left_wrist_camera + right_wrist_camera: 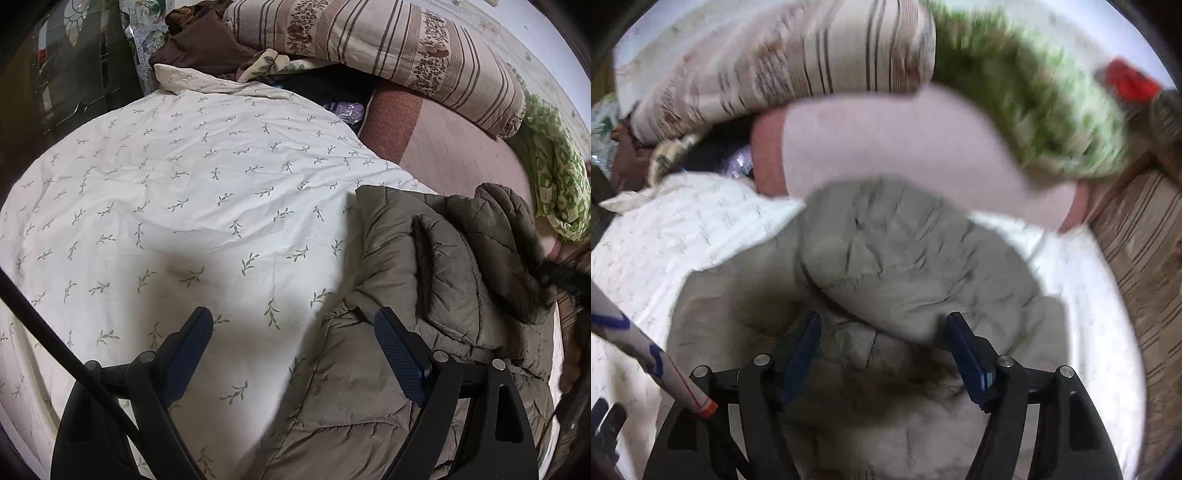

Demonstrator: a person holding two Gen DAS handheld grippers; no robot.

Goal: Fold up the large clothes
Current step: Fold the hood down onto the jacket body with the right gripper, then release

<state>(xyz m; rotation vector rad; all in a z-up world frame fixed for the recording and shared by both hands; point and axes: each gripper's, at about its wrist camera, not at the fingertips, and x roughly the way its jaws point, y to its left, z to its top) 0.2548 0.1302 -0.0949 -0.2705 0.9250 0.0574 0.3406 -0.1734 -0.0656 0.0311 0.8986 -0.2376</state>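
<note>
Looks maybe halfway: the olive puffer jacket (424,295) sits bunched right under and ahead of both tools on the leaf-print duvet (184,203), left gripper (293,325) and right gripper (882,332) spread wide, gripping nothing, tidying left.

The left gripper (293,325) hangs with jaws spread wide, empty. Its left finger is over the leaf-print sheet (177,192); its right finger is over the olive quilted jacket (436,280), bunched ahead-right. A striped bolster (369,40) lies far ahead.
</note>
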